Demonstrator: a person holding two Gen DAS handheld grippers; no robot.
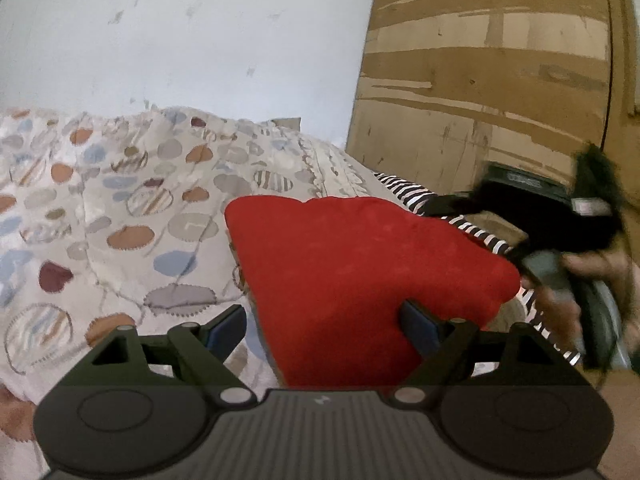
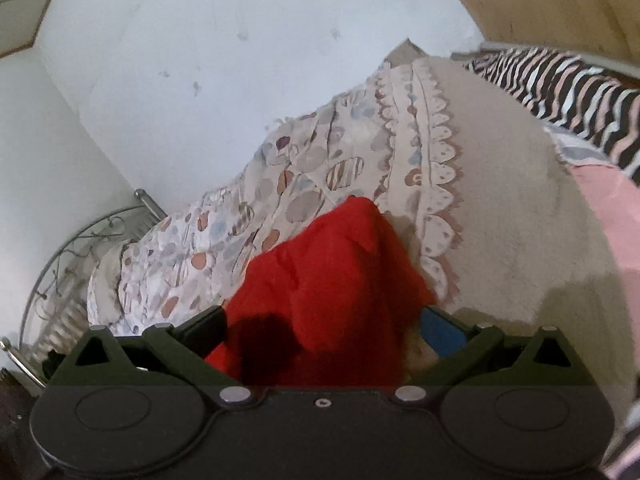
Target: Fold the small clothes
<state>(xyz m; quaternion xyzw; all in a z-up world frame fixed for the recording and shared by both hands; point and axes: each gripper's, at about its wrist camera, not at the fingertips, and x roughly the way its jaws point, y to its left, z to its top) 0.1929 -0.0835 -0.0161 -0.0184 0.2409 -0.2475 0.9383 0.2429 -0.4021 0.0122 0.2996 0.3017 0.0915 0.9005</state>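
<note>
closest in the left wrist view, the left gripper [image 1: 324, 326] stands with its dark, blue-padded fingers [image 1: 226, 328] spread wide, and a bright red piece of soft cloth [image 1: 360, 272] lies between and over them; its right finger presses into the lower edge of the cloth while the other stands clear of it on the bedcover, so nothing is clamped. in the right wrist view the right gripper [image 2: 324, 328] also has its jaws well apart, with the same red cloth [image 2: 332, 288] lying between them; whether the pads press on the fabric cannot be told. the red cloth rests bunched on a pale quilted bedcover printed with round blue, brown and grey patches [image 1: 120, 220], which has a scalloped border [image 2: 436, 184]. to the right in the left view, blurred, the right gripper's dark body [image 1: 560, 216] and the person's hand [image 1: 576, 280] sit at the cloth's far corner. beyond lie a black-and-white zebra-striped fabric [image 2: 580, 92] and a pink cloth [image 2: 608, 216]. a curved metal bed frame [image 2: 60, 248] shows at the left. farthest back stand a white wall [image 1: 180, 40] and a brown wooden panel [image 1: 480, 60].
</note>
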